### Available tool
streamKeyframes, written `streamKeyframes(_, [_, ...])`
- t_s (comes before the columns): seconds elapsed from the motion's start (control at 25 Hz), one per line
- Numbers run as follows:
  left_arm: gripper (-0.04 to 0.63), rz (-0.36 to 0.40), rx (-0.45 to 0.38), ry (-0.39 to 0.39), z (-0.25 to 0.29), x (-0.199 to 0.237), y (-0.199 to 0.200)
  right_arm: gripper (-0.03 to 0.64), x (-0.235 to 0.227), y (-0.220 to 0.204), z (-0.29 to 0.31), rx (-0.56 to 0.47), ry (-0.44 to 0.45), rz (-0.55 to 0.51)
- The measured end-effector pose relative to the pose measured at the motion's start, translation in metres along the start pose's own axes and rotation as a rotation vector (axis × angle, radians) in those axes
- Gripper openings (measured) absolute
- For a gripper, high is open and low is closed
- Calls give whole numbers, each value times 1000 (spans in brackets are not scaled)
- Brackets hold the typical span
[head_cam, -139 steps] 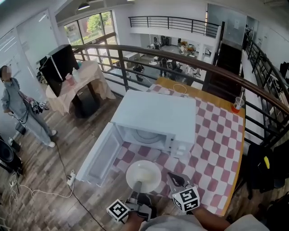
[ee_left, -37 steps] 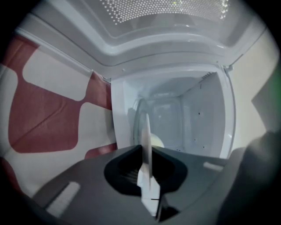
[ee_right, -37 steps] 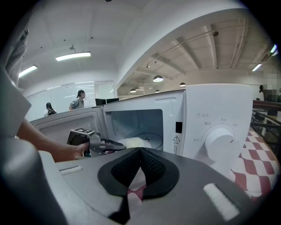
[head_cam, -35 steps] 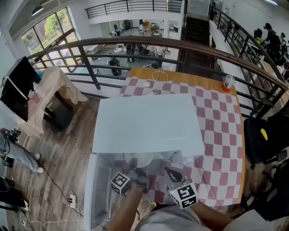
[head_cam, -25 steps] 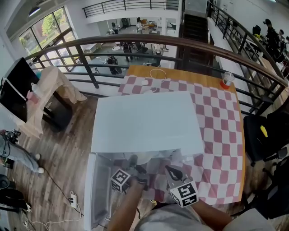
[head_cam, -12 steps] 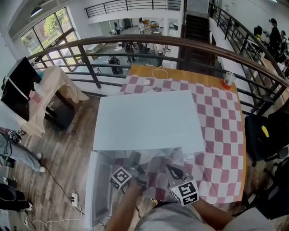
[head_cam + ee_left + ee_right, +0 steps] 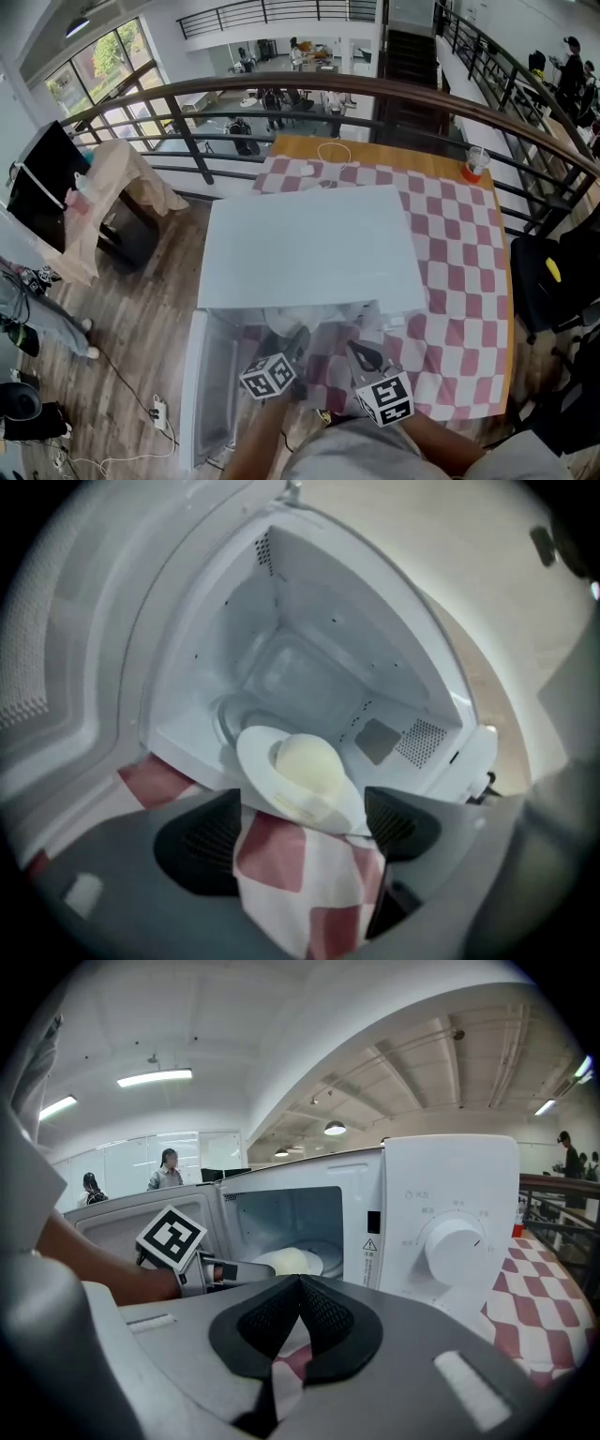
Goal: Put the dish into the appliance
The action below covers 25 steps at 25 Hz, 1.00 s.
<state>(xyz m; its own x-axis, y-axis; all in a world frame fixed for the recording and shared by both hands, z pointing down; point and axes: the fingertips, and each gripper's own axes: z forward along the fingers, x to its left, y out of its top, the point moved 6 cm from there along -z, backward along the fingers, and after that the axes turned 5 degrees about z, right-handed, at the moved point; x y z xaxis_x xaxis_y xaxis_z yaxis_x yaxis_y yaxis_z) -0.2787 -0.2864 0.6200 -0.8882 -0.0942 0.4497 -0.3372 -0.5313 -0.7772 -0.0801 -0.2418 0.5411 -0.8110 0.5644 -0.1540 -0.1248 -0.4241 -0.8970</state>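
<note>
The white microwave [image 7: 314, 248] stands on the checkered table with its door [image 7: 211, 384] swung open to the left. The white dish [image 7: 300, 775], with a pale mound on it, rests at the front of the cavity floor. It also shows in the head view, dish [image 7: 281, 322], and the right gripper view, dish [image 7: 291, 1261]. My left gripper [image 7: 300, 832] has just been opening. Its pads stand wide on either side of the dish's near rim without pressing on it. My right gripper [image 7: 300, 1283] is shut on nothing, in front of the control panel [image 7: 450, 1232].
A red-and-white checkered cloth [image 7: 459, 262] covers the table. A red cup [image 7: 475, 167] and a coiled cable [image 7: 328, 153] sit at the far edge, by the railing [image 7: 281, 89]. The open door fills the space to the left of my left gripper [image 7: 298, 339].
The left gripper has rolled about its own axis and its jaws have opened, letting go of the dish. The dish now lies in the cavity. The right gripper has stayed put.
</note>
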Motion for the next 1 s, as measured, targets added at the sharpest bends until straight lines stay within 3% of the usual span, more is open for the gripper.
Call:
streamKeyframes(0.16, [417,202,-55,118,-10,-2,1,-3,-1,2,-2,-9,-8,-3])
streamKeyframes(0.32, [417,343,-77,142,-11,-15,-1,-3,0,0,-3,-9,-11,-2])
streamKeyframes(0.72, [417,407,-33,228,-2,-24,-8,-3,-4,-3,-7,-10,-27,7])
streamKeyframes(1.0, [416,410,-25,256,11,-22,0,-3,-8,-6,-6,-1,-32,15])
